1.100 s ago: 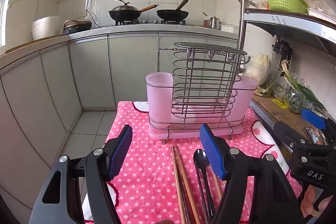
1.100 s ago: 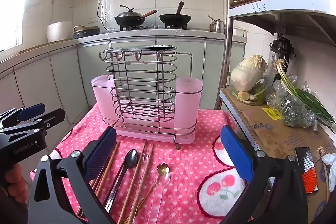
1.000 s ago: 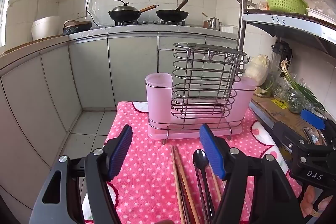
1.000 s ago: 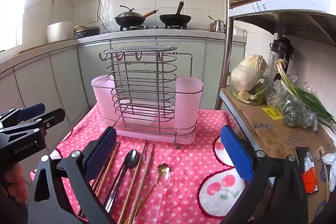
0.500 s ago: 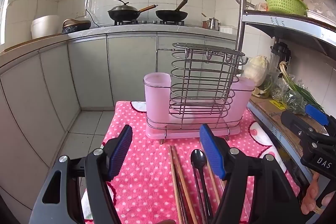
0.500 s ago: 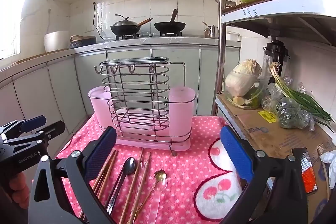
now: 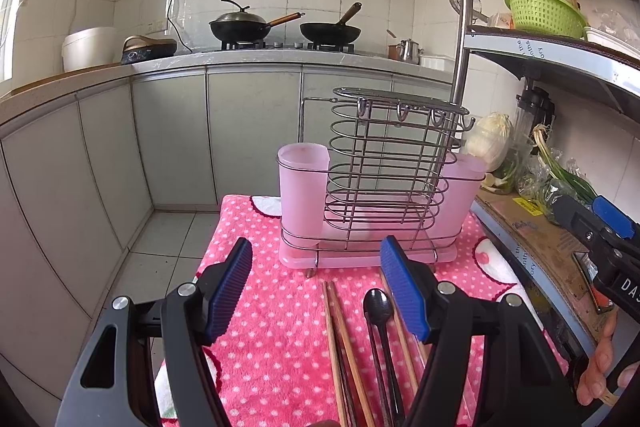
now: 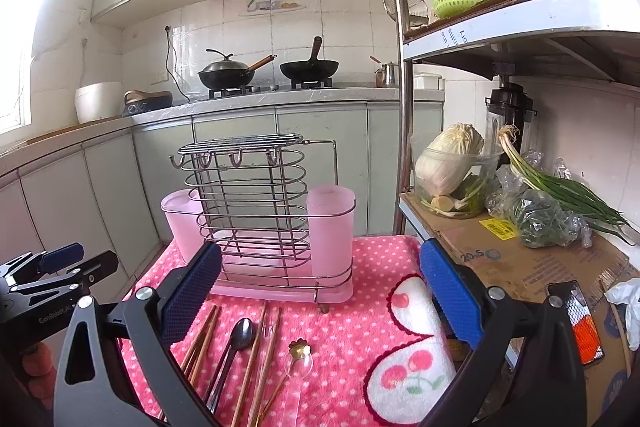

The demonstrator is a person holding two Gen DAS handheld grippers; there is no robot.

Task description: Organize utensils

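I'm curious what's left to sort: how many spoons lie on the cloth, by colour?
Black spoon: 1
Gold spoon: 1
Clear spoon: 1
Total: 3

Each view looks forward along its own blue-padded jaws, low and close over the pink polka-dot cloth (image 7: 280, 327) on the worktop, facing the far kitchen wall. The left wrist view sits toward the left edge of the cloth: the chrome wire utensil rack with pink plastic cups (image 7: 380, 187) stands just beyond the jaws, slightly right of their gap. The right wrist view sits further right: that rack (image 8: 260, 227) lies ahead of its left jaw. Both share the rack, the cloth and the black spoon (image 7: 378, 307) (image 8: 240, 333), and each catches the other gripper at its frame edge.
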